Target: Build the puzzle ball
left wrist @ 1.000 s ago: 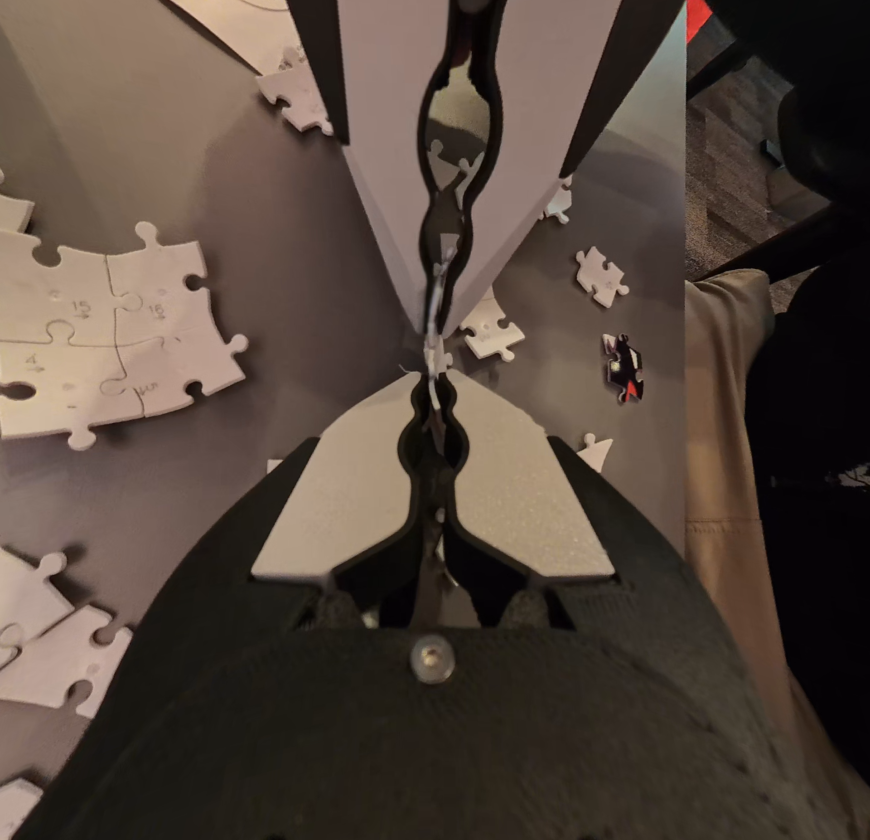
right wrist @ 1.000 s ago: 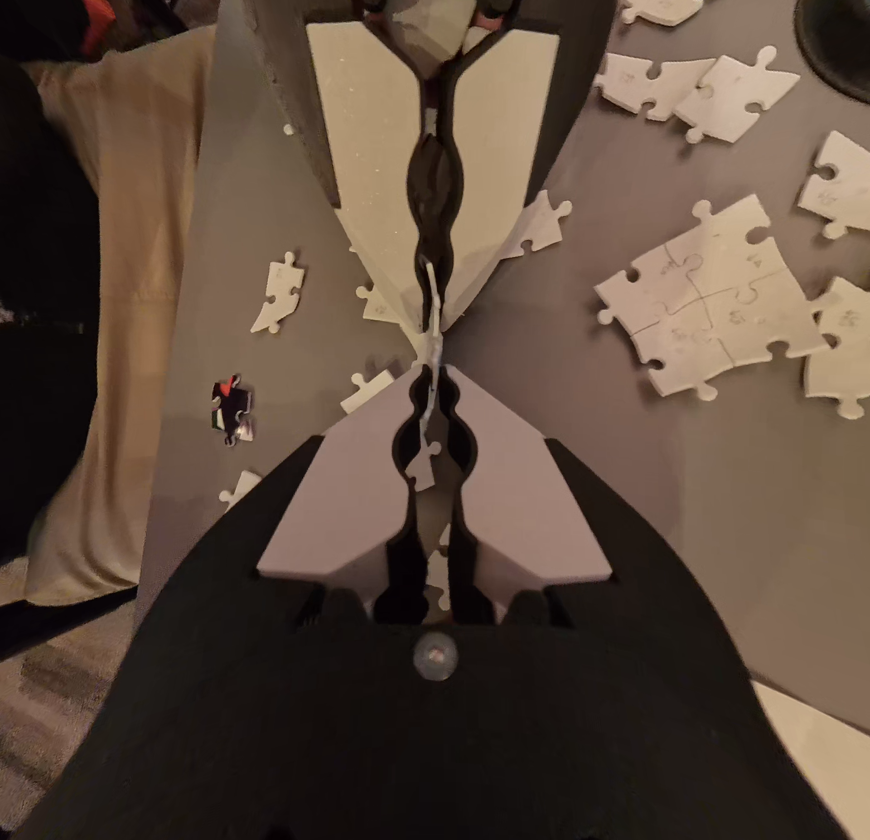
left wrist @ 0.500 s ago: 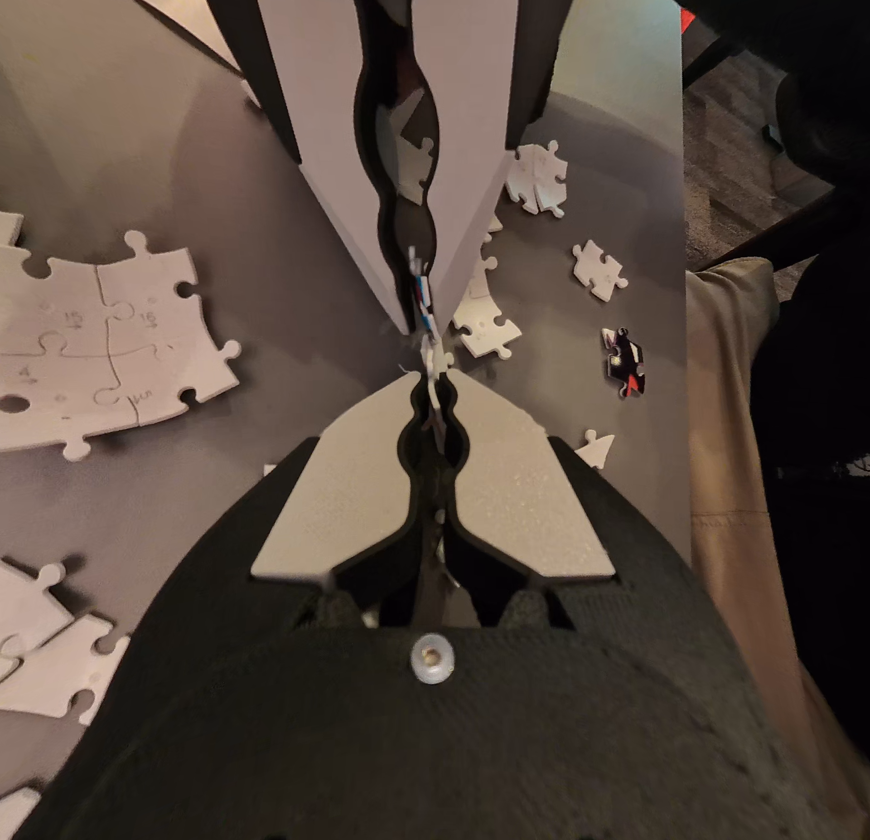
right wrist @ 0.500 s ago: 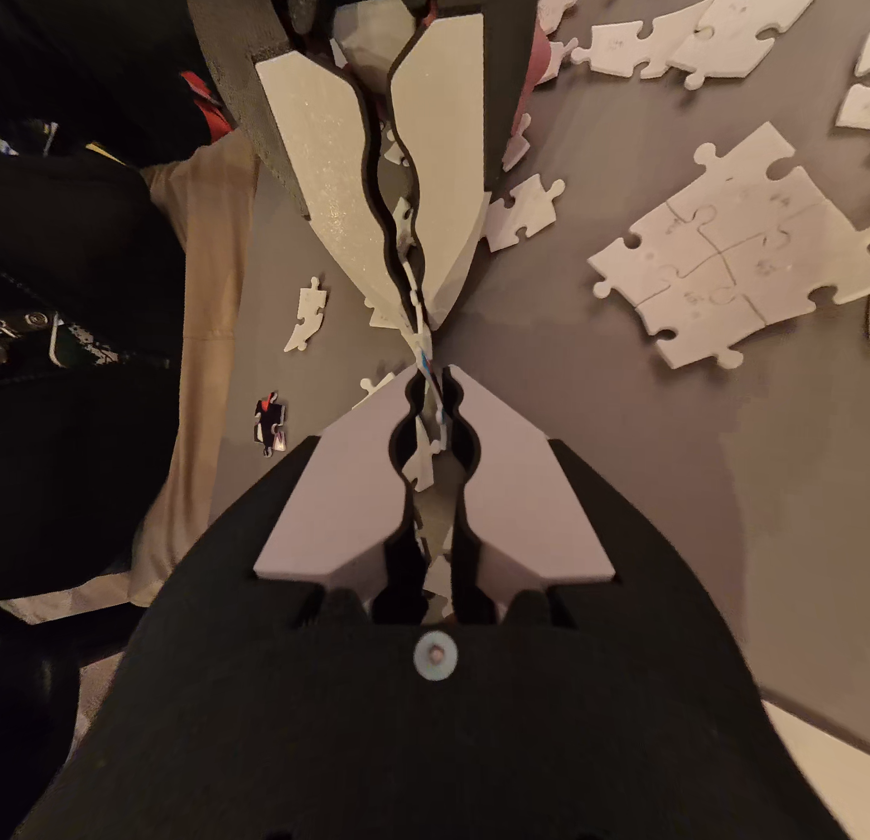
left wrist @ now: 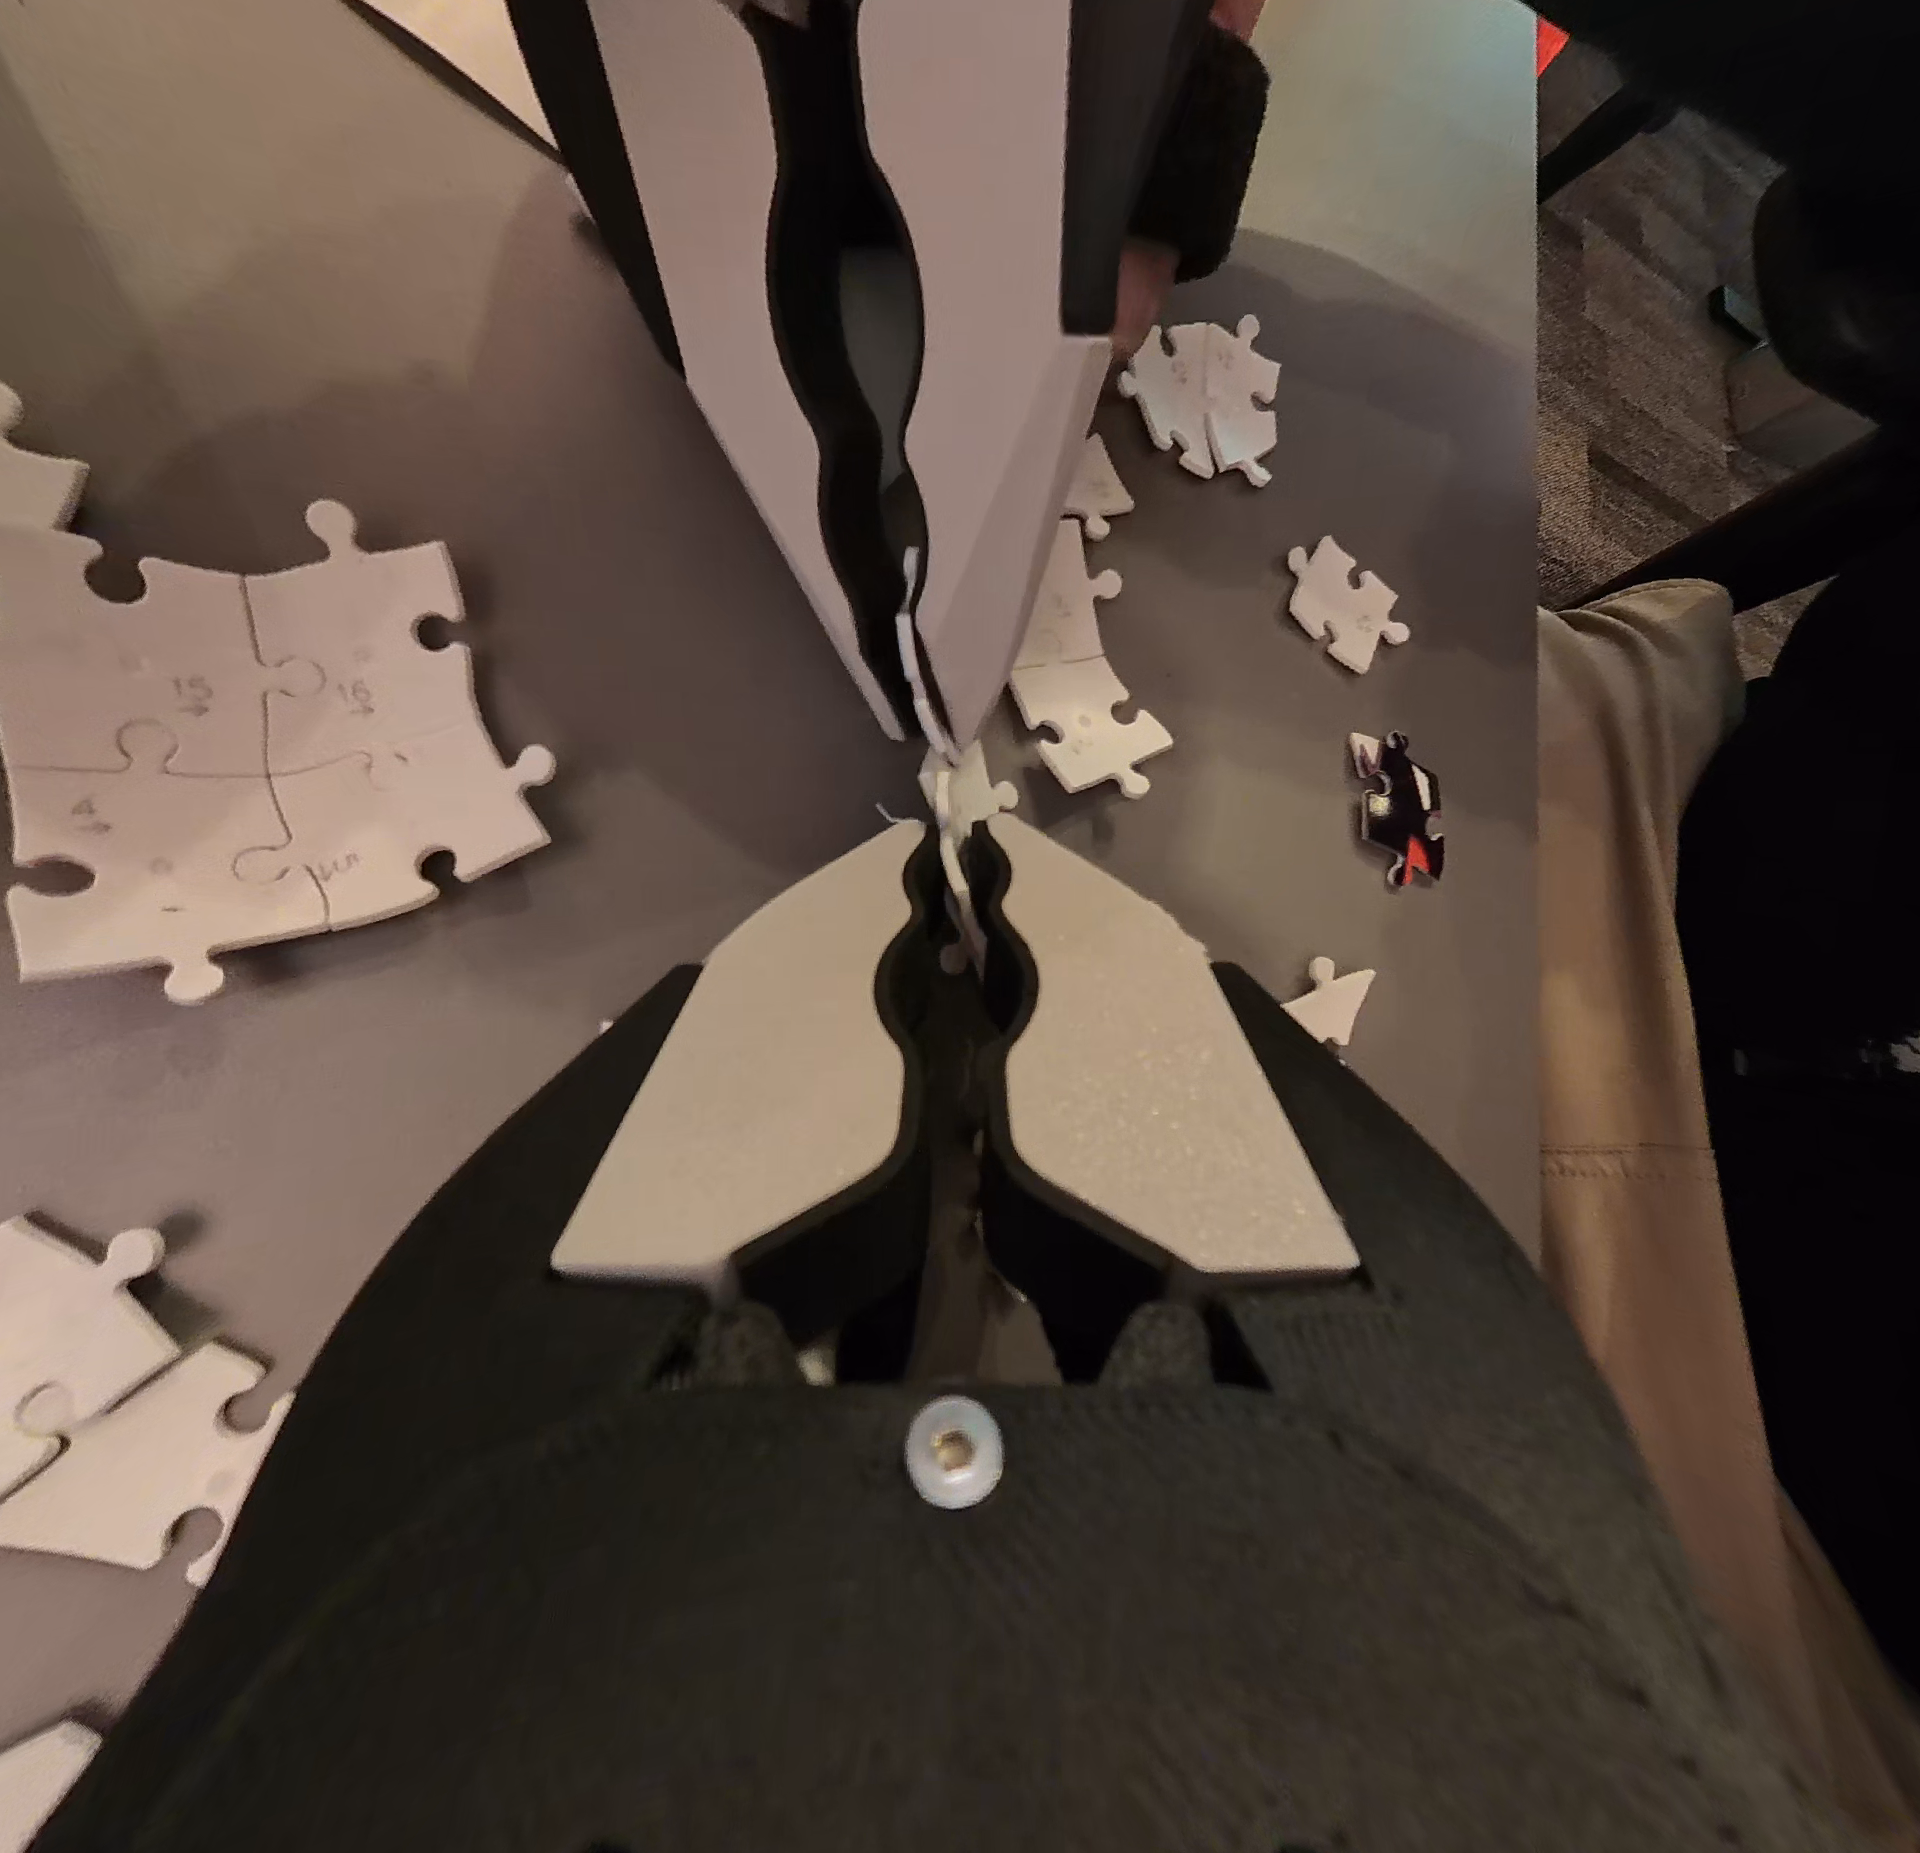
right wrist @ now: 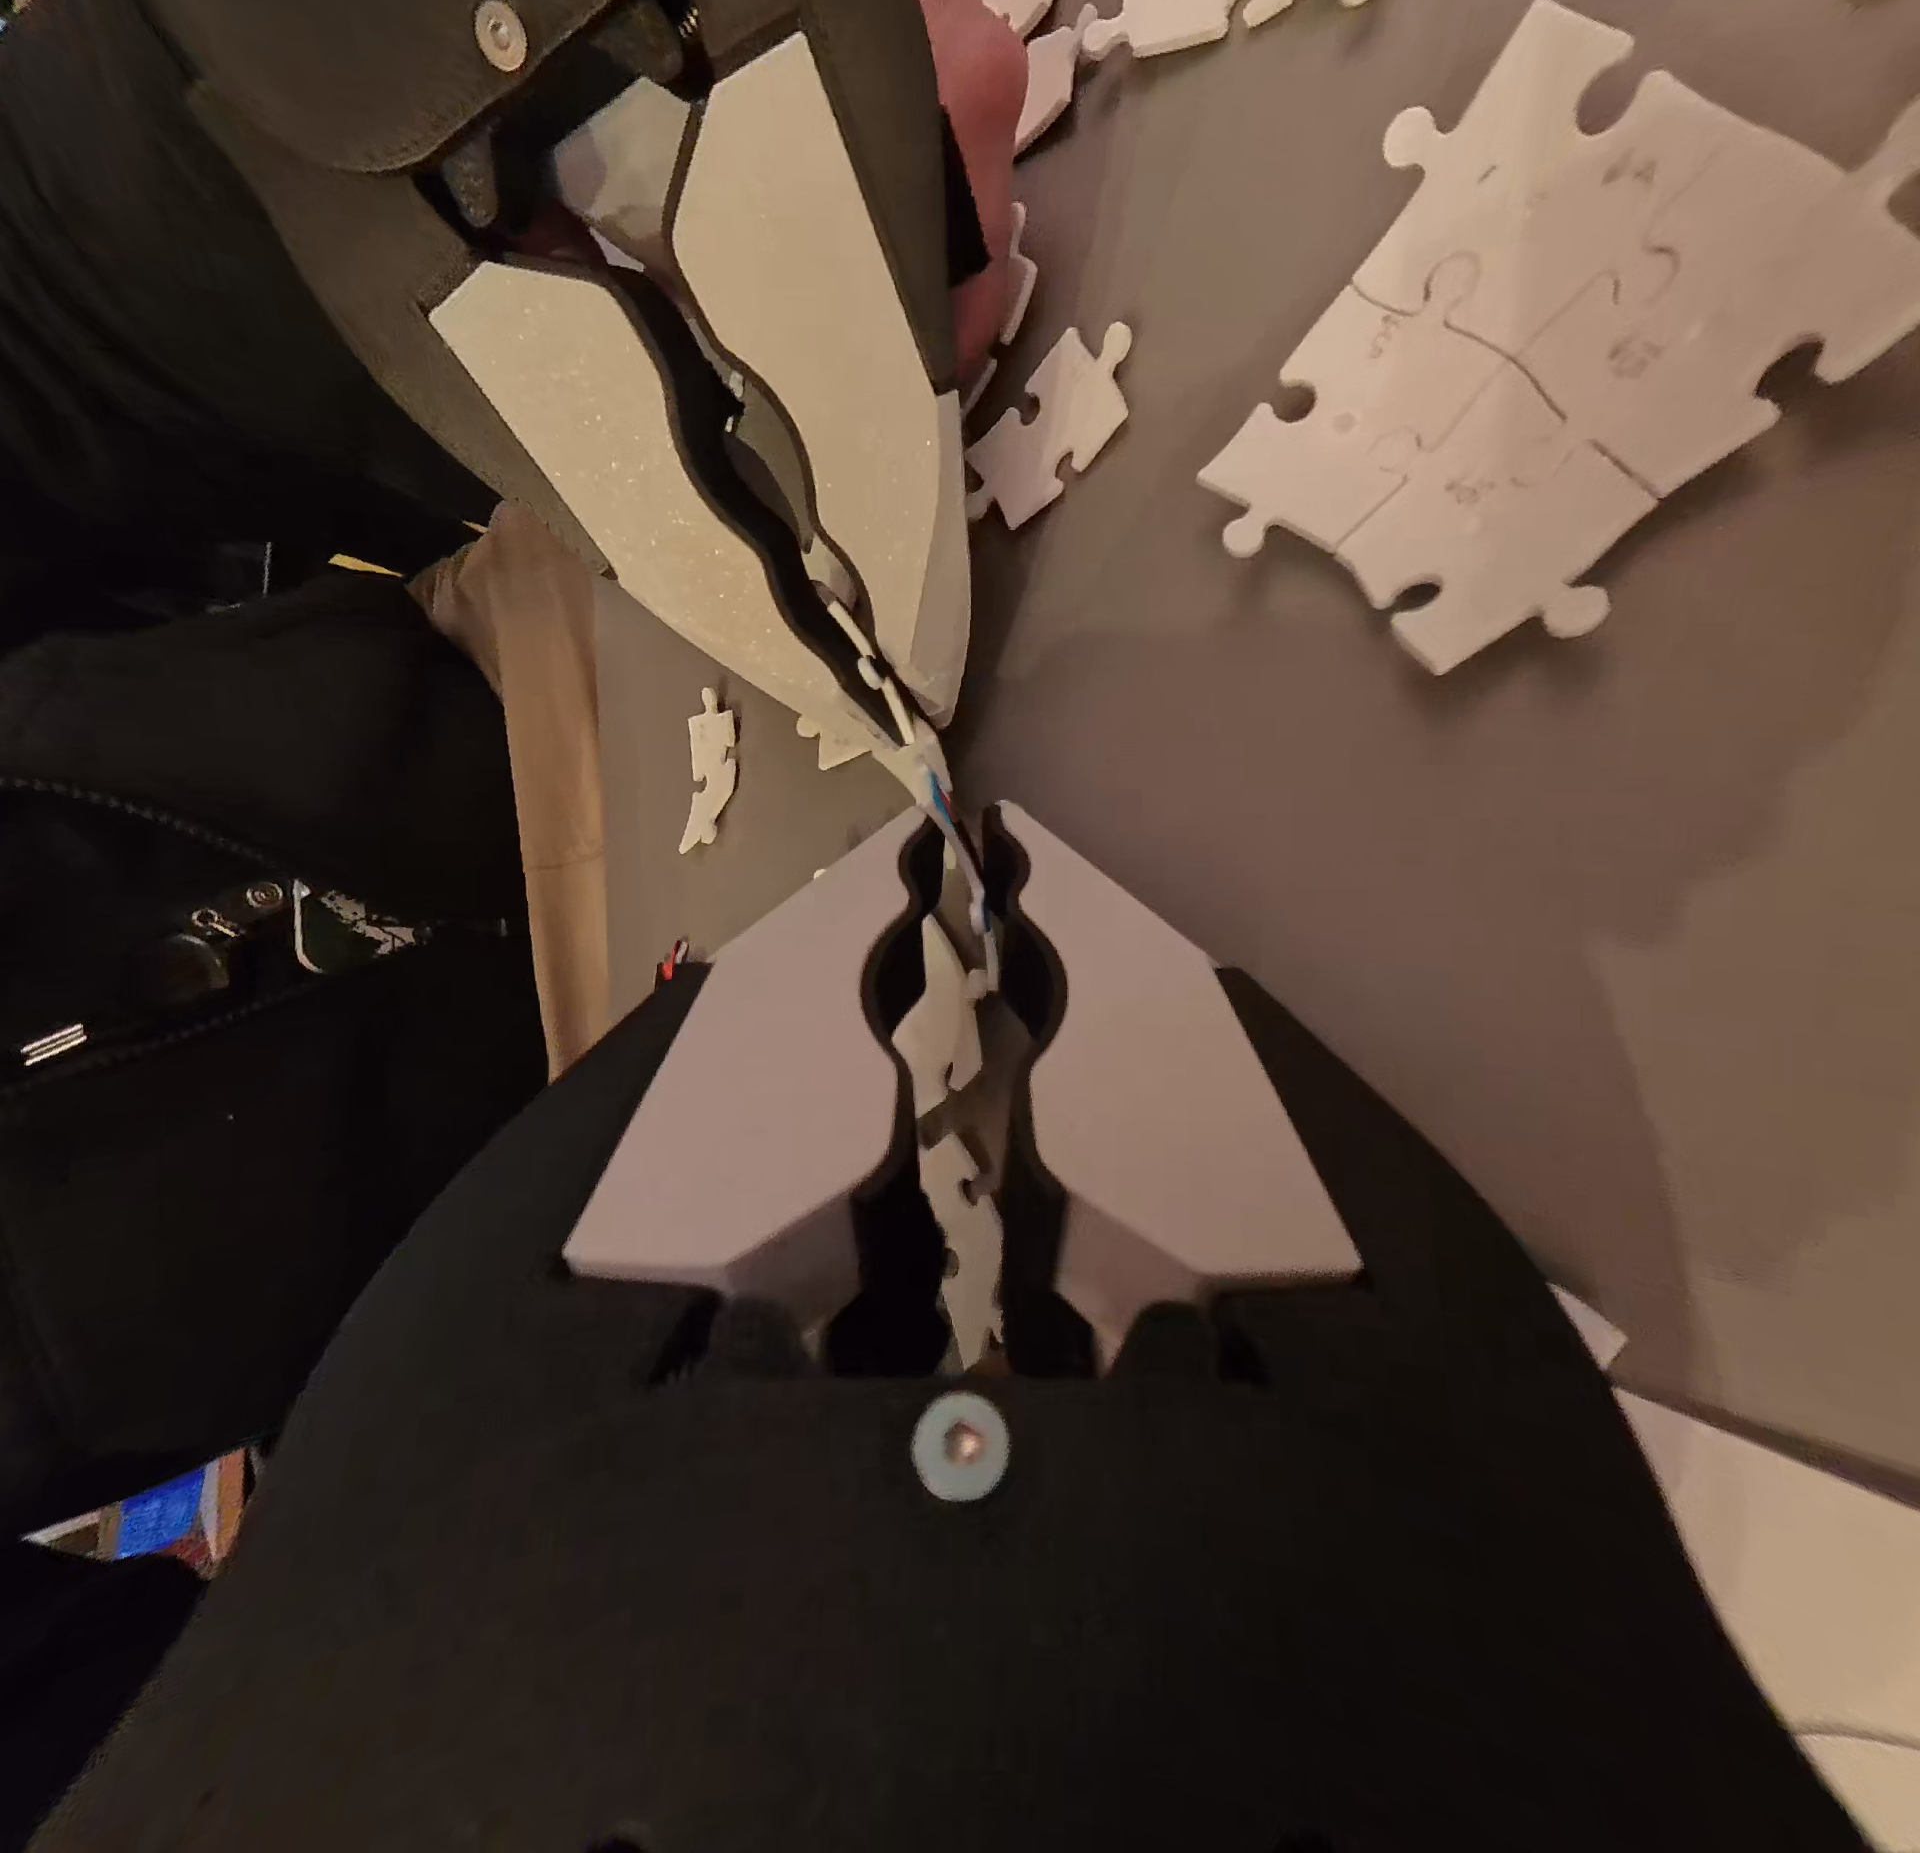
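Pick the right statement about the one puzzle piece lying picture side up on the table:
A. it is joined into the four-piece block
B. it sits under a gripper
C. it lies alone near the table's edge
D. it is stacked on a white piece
C: in the left wrist view the dark piece lies by itself on the grey table near its edge, apart from the four-piece block.

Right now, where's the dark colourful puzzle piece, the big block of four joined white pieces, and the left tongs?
dark colourful puzzle piece (left wrist: 1401, 808): left wrist view, middle.
block of four joined white pieces (left wrist: 260, 754): left wrist view, centre seam.
left tongs (left wrist: 958, 847): left wrist view, between tips.
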The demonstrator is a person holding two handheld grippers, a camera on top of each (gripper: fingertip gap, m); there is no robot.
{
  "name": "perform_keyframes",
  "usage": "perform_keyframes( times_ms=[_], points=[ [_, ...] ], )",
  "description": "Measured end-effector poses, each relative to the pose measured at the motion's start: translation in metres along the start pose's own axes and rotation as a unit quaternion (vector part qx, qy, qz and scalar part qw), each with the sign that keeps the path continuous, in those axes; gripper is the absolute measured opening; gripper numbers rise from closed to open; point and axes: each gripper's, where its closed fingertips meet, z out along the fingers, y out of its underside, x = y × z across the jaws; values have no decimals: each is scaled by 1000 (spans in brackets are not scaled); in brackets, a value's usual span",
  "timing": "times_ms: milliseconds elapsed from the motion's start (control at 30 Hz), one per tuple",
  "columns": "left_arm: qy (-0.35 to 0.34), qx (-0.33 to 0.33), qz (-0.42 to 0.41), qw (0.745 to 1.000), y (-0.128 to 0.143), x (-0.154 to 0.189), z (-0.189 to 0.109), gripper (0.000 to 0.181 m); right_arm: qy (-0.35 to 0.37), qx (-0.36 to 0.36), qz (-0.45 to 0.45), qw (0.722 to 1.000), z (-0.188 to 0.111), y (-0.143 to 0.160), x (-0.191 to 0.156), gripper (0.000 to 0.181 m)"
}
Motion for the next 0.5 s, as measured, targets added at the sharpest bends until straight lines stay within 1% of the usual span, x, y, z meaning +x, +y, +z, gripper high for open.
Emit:
perform_keyframes(
  times_ms=[133, 200, 300, 500],
  points=[
    [3, 2, 0, 1000, 0, 1, -1, 5, 30, 1, -10, 999, -1, 0, 3, 9],
    [1, 1, 1, 1000, 0, 1, 0, 5, 25, 7, -3, 1000, -1, 0, 1, 9],
    [0, 1, 4, 1000, -1, 1, 0, 4, 10, 13, -18, 1000, -1, 2, -3, 5],
    [-1, 5, -3, 1000, -2, 0, 1, 7, 20, 11, -50, 998, 0, 0, -6, 2]
  ],
)
